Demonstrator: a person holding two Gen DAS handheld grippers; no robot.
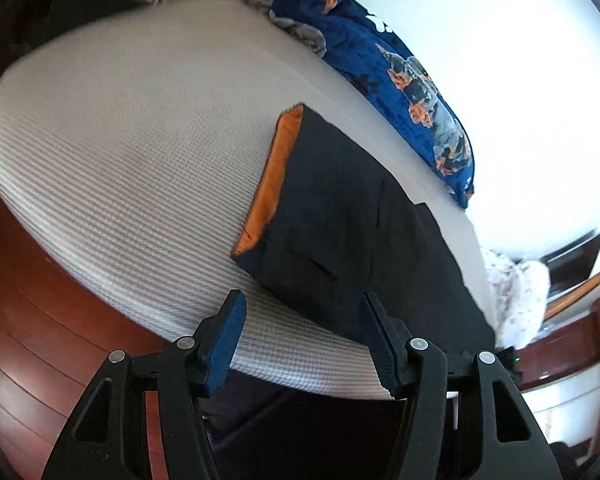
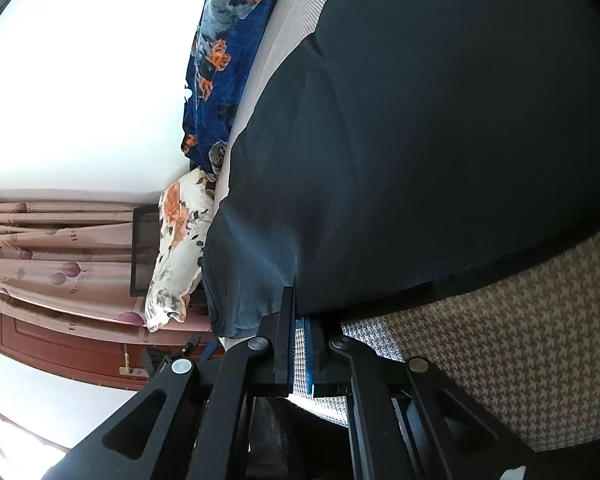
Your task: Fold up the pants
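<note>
Pinching pants (image 2: 400,140) hem at the mattress (image 1: 120,140) near edge: right gripper (image 2: 302,344) clamped on cloth. Left gripper (image 1: 304,340) apart, empty, pants just ahead-right, long axis running toward far edge.

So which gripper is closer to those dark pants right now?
Right. The right gripper is shut at the edge of the dark pants; the left gripper hangs open just short of them.

bed (image 1: 120,140): woven mat | on it: pants (image 1: 340,220), blue blanket (image 1: 400,60)
</note>
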